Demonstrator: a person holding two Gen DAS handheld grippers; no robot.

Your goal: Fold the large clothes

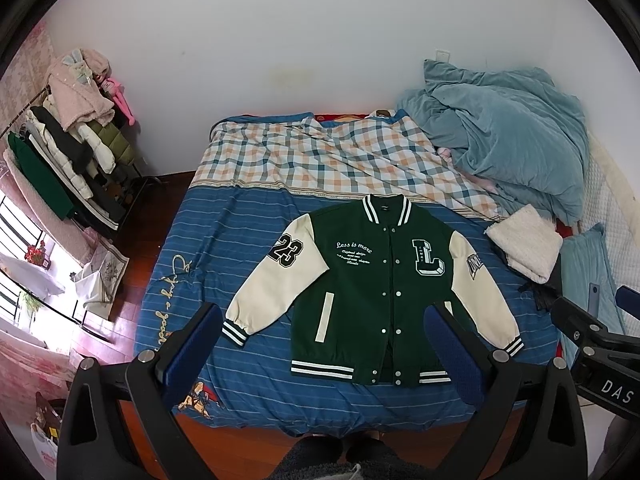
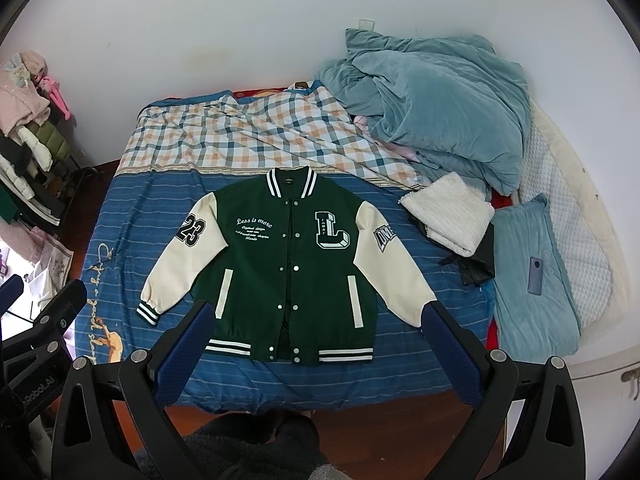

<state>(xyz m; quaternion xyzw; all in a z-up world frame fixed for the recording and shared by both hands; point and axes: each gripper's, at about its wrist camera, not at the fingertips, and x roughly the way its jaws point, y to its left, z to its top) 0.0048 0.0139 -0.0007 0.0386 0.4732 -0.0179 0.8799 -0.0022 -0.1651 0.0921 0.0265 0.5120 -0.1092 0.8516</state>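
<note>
A green varsity jacket [image 1: 360, 292] with cream sleeves lies flat, front up and snapped shut, on the blue striped bed sheet [image 1: 240, 232]; it also shows in the right wrist view [image 2: 288, 268]. Its sleeves spread out to both sides. My left gripper [image 1: 324, 320] is open and empty, held above the bed's near edge, short of the jacket's hem. My right gripper [image 2: 320, 316] is open and empty, also above the near edge, and its body shows at the right of the left wrist view [image 1: 592, 344]. Neither gripper touches the jacket.
A checked blanket [image 1: 320, 152] covers the far half of the bed. A heap of teal bedding [image 1: 512, 132] and a folded white fleece [image 1: 524, 244] lie at the right. A phone [image 2: 535, 276] rests on a teal pillow. A clothes rack [image 1: 68, 140] stands at left on the wooden floor.
</note>
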